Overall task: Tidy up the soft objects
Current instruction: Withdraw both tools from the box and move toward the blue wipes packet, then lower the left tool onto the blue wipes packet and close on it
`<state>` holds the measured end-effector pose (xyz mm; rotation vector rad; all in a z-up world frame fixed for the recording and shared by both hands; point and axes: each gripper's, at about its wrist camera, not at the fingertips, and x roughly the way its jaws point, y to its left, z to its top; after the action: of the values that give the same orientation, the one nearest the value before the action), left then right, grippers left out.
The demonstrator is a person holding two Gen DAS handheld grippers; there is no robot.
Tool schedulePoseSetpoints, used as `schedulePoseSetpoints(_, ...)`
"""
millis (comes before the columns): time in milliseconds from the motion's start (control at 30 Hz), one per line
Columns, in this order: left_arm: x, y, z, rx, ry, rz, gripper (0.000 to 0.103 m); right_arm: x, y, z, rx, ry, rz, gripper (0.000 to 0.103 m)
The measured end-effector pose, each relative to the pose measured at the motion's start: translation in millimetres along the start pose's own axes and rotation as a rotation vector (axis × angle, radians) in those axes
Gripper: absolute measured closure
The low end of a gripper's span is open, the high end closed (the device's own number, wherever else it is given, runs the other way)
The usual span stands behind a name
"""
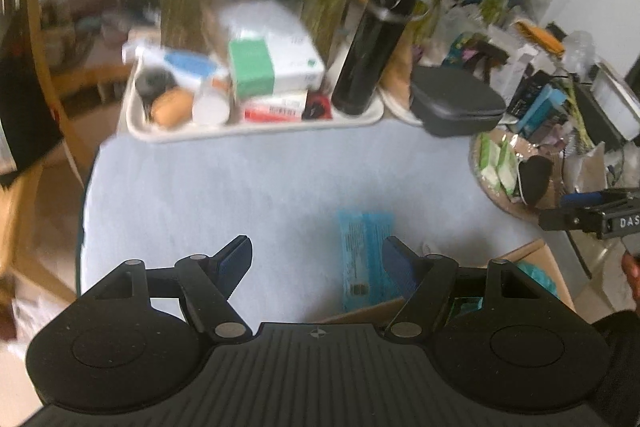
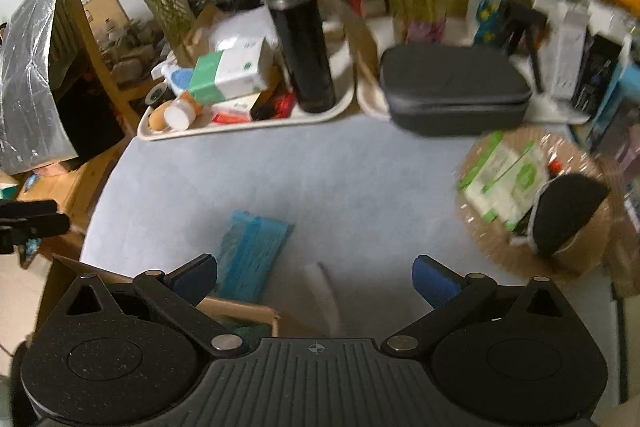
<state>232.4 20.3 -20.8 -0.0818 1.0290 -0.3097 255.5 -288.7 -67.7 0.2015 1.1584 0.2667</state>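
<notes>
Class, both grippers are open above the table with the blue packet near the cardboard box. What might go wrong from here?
1. The blue packet lies flat on the table; closing fingers may slide over it rather than pinch it.
2. It lies against the cardboard box rim, so a finger could hit the rim or shift the box.
3. Both views are blurred, so aim may be off.

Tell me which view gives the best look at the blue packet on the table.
The right wrist view: the blue packet lies nearly whole on the pale cloth, only its near end hidden behind the cardboard box. In the left wrist view the packet is partly covered by the left tool's finger.
</notes>
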Motion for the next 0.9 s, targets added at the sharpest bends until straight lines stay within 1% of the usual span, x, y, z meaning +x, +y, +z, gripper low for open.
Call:
schedulePoseSetpoints(67, 8, 3, 3, -0.037, 0.048, -0.016, 0.032, 6, 0, 4, 0.005, 0.027, 0.007, 0.000)
schedulePoseSetpoints(167, 16, 6, 6, -0.076, 0.100, -0.039, 0.032, 13, 1, 8, 0.009, 0.056, 0.008, 0.000)
schedulePoseSetpoints(233, 21, 8, 8, -0.098, 0.130, -0.051, 0.032, 18, -1, 10, 0.024, 0.080, 0.020, 0.000)
schedulePoseSetpoints(367, 28, 9, 11, -0.119, 0.170, -0.069, 0.032, 24, -3, 11, 0.030, 0.095, 0.029, 0.000)
schedulePoseSetpoints(633, 35, 6, 13, -0.101, 0.197, -0.063, 0.032, 33, -8, 12, 0.036, 0.098, 0.015, 0.000)
schedulePoseSetpoints(800, 39, 2, 18, -0.062, 0.204, -0.061, 0.032, 39, -9, 9, -0.010, 0.047, -0.053, 0.000)
schedulePoseSetpoints(900, 43, 0, 22, -0.021, 0.204, -0.065, 0.032, 42, -14, 9, -0.015, 0.018, -0.064, 0.000)
